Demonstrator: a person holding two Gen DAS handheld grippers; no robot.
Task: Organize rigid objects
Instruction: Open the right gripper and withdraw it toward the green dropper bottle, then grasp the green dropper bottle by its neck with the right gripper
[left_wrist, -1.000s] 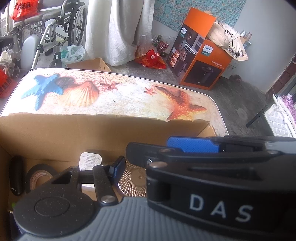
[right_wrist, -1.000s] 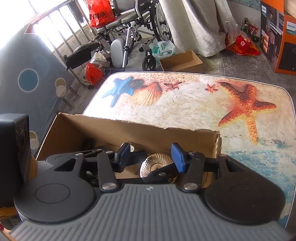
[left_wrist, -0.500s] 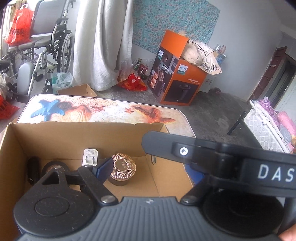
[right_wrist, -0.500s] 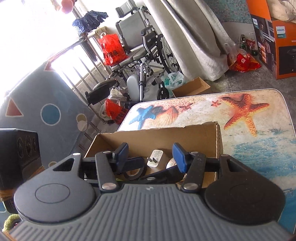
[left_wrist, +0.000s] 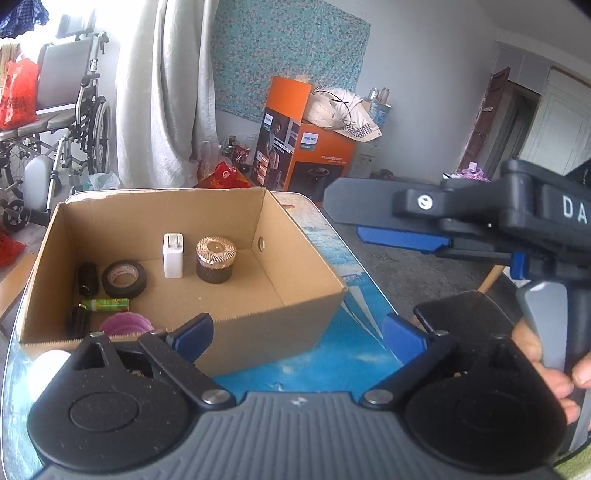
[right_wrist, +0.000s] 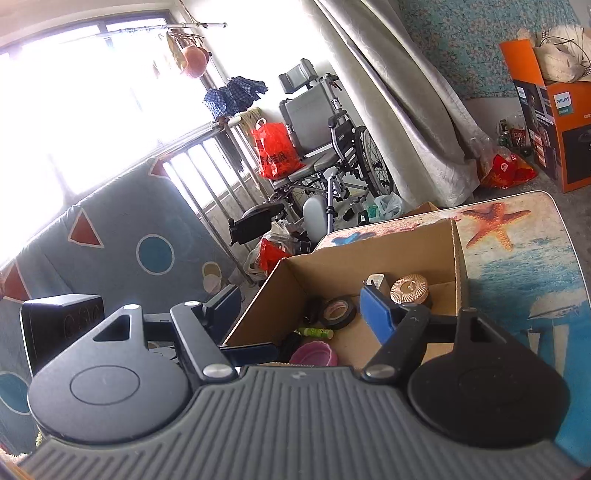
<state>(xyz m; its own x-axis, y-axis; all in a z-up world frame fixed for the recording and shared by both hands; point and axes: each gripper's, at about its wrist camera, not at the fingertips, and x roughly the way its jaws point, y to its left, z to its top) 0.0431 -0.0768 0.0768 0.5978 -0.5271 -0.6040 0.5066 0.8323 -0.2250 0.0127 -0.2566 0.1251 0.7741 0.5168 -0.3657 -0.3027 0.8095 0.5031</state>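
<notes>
Here, the left gripper and right gripper are both opening, nothing between their jaws. The brown jar with ribbed rose-gold lid stands inside the open cardboard box, left of centre.

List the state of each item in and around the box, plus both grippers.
cardboard box: open-topped, on table
jar: upright, lidded
white charger: standing
tape roll: lying flat
green tube: on its side
left gripper: opening, empty
right gripper: opening, empty
</notes>
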